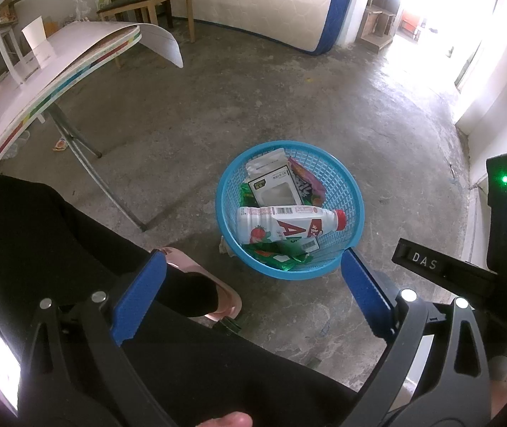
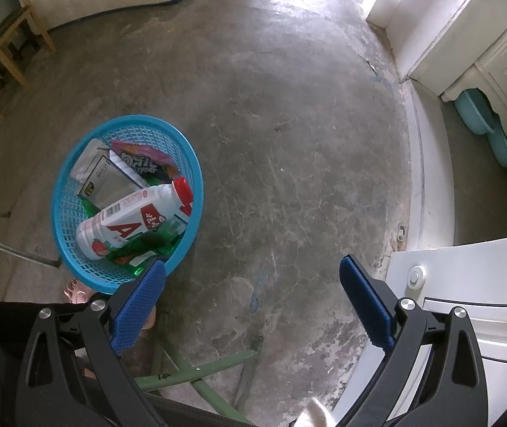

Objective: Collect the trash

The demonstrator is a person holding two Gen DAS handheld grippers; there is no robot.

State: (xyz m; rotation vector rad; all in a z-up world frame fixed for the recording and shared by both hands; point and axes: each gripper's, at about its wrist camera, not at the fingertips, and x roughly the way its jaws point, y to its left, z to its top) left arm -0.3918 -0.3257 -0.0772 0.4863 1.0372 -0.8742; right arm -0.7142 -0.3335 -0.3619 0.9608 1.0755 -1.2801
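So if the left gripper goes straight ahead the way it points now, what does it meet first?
Probably the blue basket on the floor, first its near rim or the white bottle lying on top. The left gripper is open and empty; depth is unclear.

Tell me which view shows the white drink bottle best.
The left wrist view: the white drink bottle lies broadside in the blue basket, its label and red cap visible. The right wrist view shows it off-centre and tilted.

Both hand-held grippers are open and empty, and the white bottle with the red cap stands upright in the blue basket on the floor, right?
Not quite: the bottle lies on its side across the other trash in the blue basket, as the left wrist view shows. The rest holds: the left hand-held gripper and right hand-held gripper are open and empty.
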